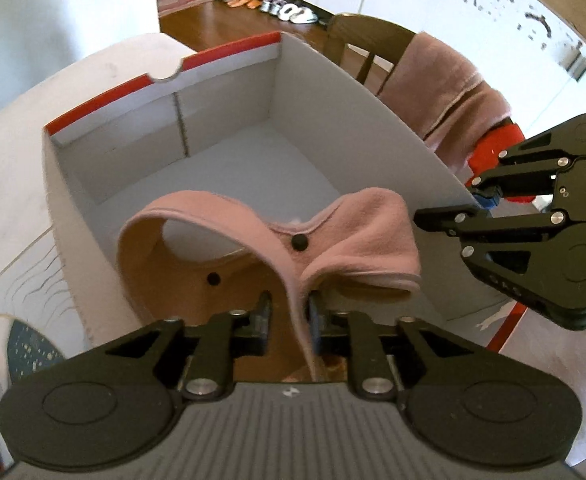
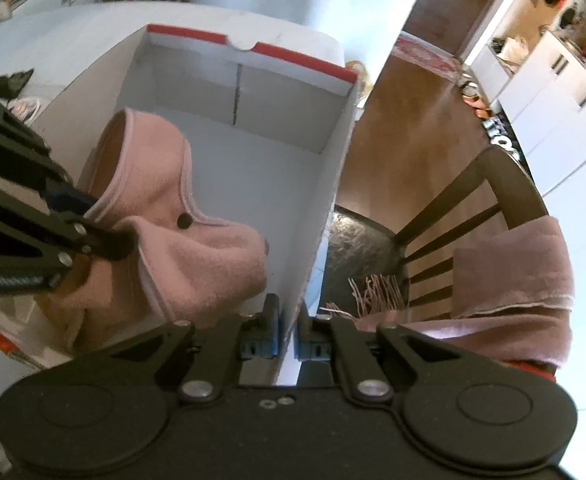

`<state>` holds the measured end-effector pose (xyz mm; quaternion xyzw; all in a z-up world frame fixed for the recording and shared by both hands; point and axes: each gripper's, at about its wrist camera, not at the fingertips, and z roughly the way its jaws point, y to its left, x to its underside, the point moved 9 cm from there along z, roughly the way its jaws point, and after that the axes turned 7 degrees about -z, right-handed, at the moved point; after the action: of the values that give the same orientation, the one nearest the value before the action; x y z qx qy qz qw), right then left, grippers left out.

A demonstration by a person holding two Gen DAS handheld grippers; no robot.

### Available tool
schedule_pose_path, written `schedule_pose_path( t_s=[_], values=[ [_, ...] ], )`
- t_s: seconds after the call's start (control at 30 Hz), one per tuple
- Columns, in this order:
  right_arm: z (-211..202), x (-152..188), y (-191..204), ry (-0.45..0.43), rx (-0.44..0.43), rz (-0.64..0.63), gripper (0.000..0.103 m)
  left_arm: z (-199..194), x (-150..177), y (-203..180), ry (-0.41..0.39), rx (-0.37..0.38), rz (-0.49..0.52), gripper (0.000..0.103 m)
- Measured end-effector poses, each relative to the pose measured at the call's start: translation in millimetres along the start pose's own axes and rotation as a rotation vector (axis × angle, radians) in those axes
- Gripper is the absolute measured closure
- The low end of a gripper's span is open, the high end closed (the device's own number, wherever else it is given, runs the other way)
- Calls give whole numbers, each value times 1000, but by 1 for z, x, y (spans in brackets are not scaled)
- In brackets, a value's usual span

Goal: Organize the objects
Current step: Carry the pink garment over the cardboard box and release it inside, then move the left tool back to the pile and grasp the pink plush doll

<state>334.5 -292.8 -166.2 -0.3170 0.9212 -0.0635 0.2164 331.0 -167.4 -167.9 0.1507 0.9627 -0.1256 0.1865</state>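
Both grippers sit at the box (image 1: pixel 365 92): left gripper (image 1: pixel 289 316) loosely straddling pink garment (image 1: pixel 357 232), right gripper (image 2: pixel 289 320) pinching its wall.

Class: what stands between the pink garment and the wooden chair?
The box's white side wall, seen in the right wrist view; the pink garment is on its inner side, the wooden chair beyond.

The left gripper (image 1: pixel 289 316) points steeply down, jaws slightly apart; the right gripper (image 2: pixel 289 330) tilts down, clamped shut.
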Motion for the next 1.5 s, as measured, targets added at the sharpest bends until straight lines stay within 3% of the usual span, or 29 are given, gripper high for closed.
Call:
schedule_pose_path(
  t_s=[0.07, 0.1, 0.13, 0.37, 0.57, 0.67, 0.83, 1.2, 1.5],
  values=[
    [0, -1, 3, 11, -2, -40, 97, -5, 2, 5, -16, 3, -14, 56],
    [-1, -1, 4, 14, -1, -58, 97, -9, 3, 8, -27, 1, -23, 37],
    [-1, -2, 5, 16, 1, -77, 96, -13, 4, 10, -39, -4, -29, 29],
    [2, -6, 9, 32, -14, -202, 95, -41, 12, 18, -95, 7, -40, 29],
    [4, -10, 9, 34, -14, -250, 95, -98, 21, 31, -218, 16, -86, 29],
    [6, -9, 9, 47, -28, -289, 94, -132, 33, 49, -283, -7, -134, 29],
    [8, -7, 12, 59, -49, -346, 93, -178, 67, 102, -367, -108, -233, 29],
    [14, -14, 14, 82, -21, -372, 93, -226, 157, 209, -423, -271, -479, 29],
    [16, -13, 23, 84, -14, -366, 93, -231, 202, 243, -414, -324, -465, 29]
  ],
)
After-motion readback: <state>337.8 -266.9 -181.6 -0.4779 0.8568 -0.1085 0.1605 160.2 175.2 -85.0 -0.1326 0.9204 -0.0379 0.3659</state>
